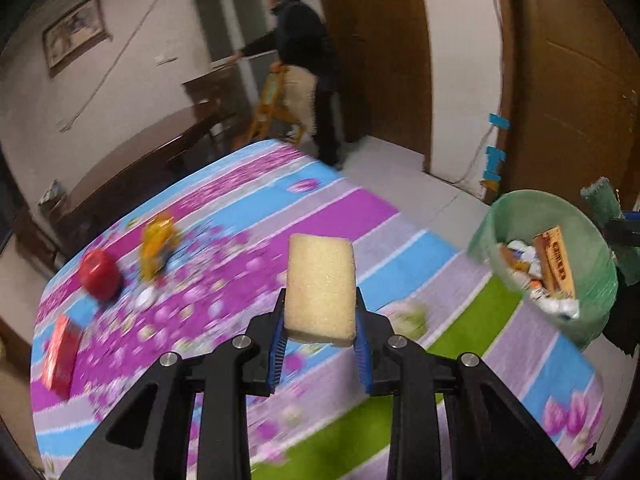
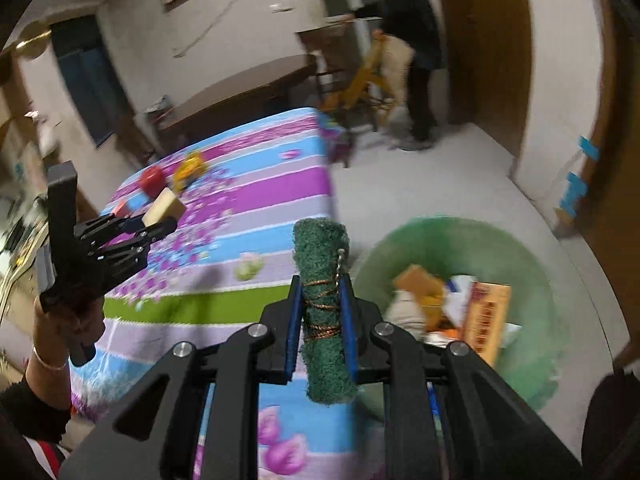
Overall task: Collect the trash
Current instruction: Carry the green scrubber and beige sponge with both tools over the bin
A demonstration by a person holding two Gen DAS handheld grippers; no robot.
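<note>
My left gripper (image 1: 320, 314) is shut on a pale yellow sponge (image 1: 322, 280) that sticks up above the striped floral tablecloth (image 1: 340, 216). In the right wrist view the same left gripper (image 2: 158, 222) hovers over the table's left side with the sponge (image 2: 166, 205). My right gripper (image 2: 321, 294) is shut on a rolled dark green scouring pad (image 2: 325, 352) bound with copper wire, near the table's edge. A green trash bin (image 2: 532, 280) stands on the floor right of the table, holding boxes and wrappers. It shows as the bin (image 1: 596, 312) in the left wrist view.
On the cloth lie a red round object (image 1: 98, 274), a yellow wrapper (image 1: 158, 246), a red box (image 1: 60, 354), a small white cap (image 1: 144, 300) and a crumpled green-white piece (image 1: 408, 318). A person (image 2: 408, 40) stands by a brown door at the back, next to a yellow chair (image 2: 360, 84).
</note>
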